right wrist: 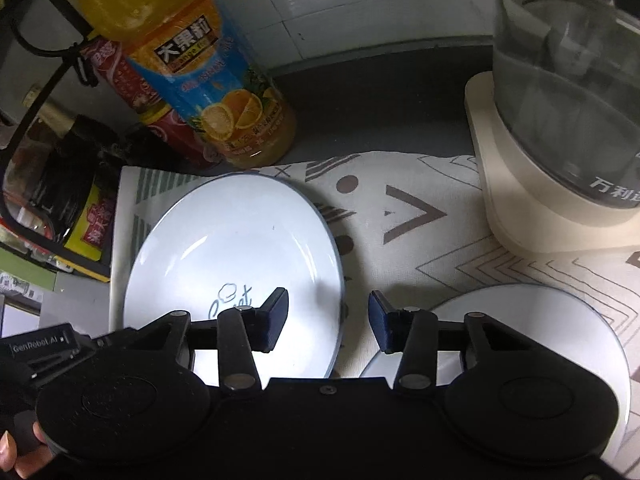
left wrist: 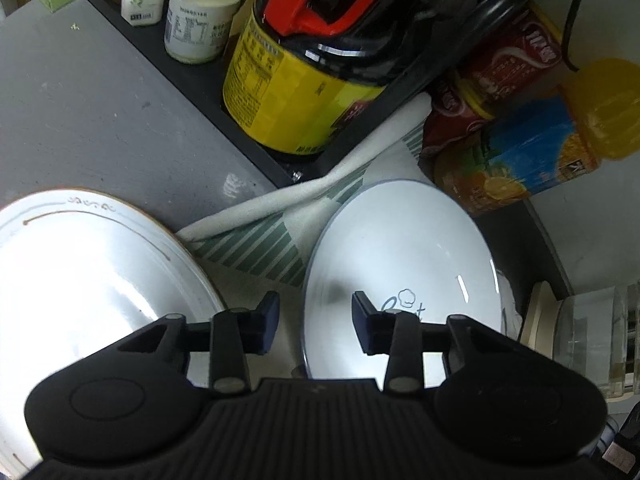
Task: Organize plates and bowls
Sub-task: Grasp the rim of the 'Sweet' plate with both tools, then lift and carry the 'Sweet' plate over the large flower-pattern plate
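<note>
A white plate with a thin blue rim and a small drawing [left wrist: 400, 256] [right wrist: 236, 248] lies on a patterned cloth. My left gripper [left wrist: 316, 320] hangs over its left edge. The rim runs through the gap between the fingers, and neither pad touches it. My right gripper [right wrist: 328, 320] straddles the same plate's right rim, also with a gap on both sides. A larger white plate with a gold rim [left wrist: 88, 272] sits to the left on the grey counter. A third, blue-rimmed plate [right wrist: 560, 320] lies under my right gripper's right finger.
A black rack [left wrist: 192, 76] behind the plates holds a yellow-labelled dark bottle [left wrist: 296, 92] and white jars. An orange juice bottle [right wrist: 200, 80] [left wrist: 540, 148] stands at the cloth's [right wrist: 400, 220] far edge. At the right is a glass jug on a cream base [right wrist: 560, 120]. A person's fingers [right wrist: 16, 452] show bottom left.
</note>
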Demonstrator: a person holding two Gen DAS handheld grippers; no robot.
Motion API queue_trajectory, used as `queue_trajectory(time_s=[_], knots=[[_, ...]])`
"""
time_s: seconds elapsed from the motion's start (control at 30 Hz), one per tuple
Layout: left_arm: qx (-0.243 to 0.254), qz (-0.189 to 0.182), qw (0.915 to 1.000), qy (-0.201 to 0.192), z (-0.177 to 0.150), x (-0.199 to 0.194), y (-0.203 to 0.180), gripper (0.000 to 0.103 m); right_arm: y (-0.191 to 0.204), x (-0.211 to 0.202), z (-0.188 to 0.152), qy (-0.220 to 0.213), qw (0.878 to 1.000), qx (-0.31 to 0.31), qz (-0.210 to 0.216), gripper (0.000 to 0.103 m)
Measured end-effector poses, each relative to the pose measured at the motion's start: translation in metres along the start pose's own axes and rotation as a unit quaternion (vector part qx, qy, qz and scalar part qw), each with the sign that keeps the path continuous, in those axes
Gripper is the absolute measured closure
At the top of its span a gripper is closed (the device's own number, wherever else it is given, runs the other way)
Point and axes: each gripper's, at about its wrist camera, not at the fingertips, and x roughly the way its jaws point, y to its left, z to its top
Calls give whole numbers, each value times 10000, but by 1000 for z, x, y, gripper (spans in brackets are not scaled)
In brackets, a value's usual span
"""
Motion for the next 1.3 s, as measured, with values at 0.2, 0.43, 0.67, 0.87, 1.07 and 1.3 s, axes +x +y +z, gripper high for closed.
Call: queue_trajectory(time_s=[0.2, 0.43, 0.67, 0.87, 1.07, 1.3], knots=[[70, 100, 9999, 98, 2, 13, 4, 77, -5, 16, -1, 131, 9996, 260, 52, 59], [33, 38, 9999, 161, 7, 24, 6, 82, -3, 22, -2, 92, 9995, 306, 4, 68], [-92, -127, 9996, 232, 10, 34, 4, 91, 0, 25, -5, 96, 9992, 273, 270, 75], [-204, -170, 9992, 299, 13, 35, 5, 91, -11, 24, -4, 157, 9966, 711, 372, 90], [-258, -517, 9978, 339, 17, 22, 9, 94, -18, 1, -7, -56, 9943, 900, 576, 97], [-242, -672, 9967, 387, 18, 8, 13, 94, -17, -18, -16, -148, 9912, 1115, 694, 97]])
